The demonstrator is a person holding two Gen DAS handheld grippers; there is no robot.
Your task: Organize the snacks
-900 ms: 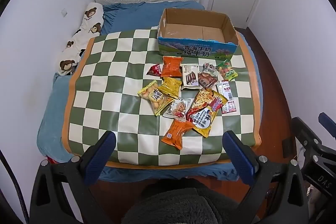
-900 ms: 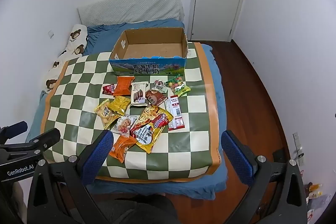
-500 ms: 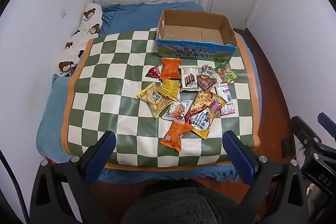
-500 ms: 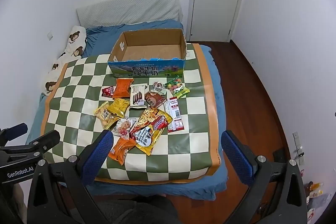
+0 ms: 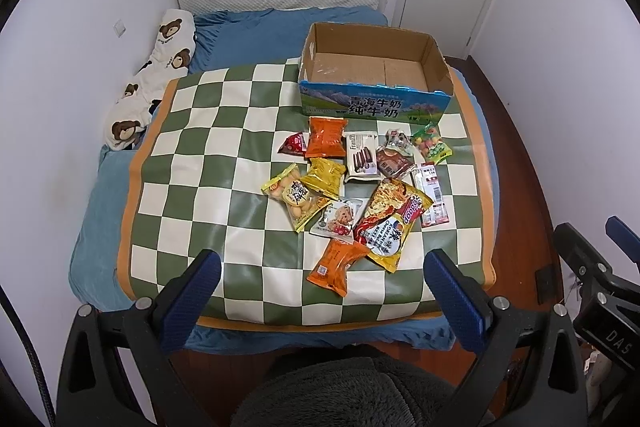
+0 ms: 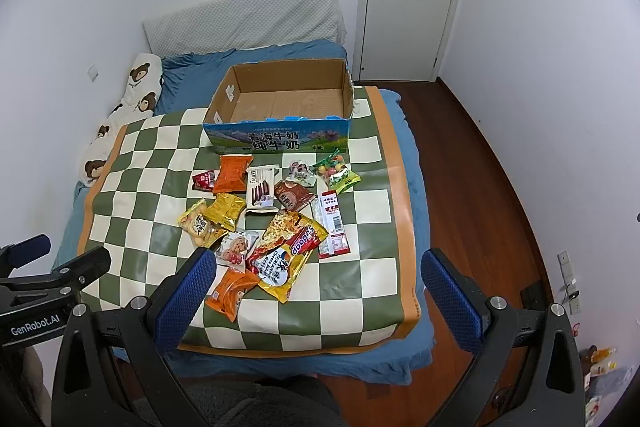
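Although both views have drawn slightly back from the cardboard box (image 5: 376, 75), left gripper (image 5: 320, 283) and right gripper (image 6: 316, 279) remain spread wide with nothing held, so all snack packets (image 5: 360, 195) before the box are still unsorted.

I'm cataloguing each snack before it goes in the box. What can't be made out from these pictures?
- Orange packet: right wrist view, near corner hidden behind a gripper finger.
- Cookie packet: left wrist view, one edge covered by the noodle bag.
- Cardboard box: both views, the front wall hides the floor strip behind it.
- Small red packet: print too small to read.
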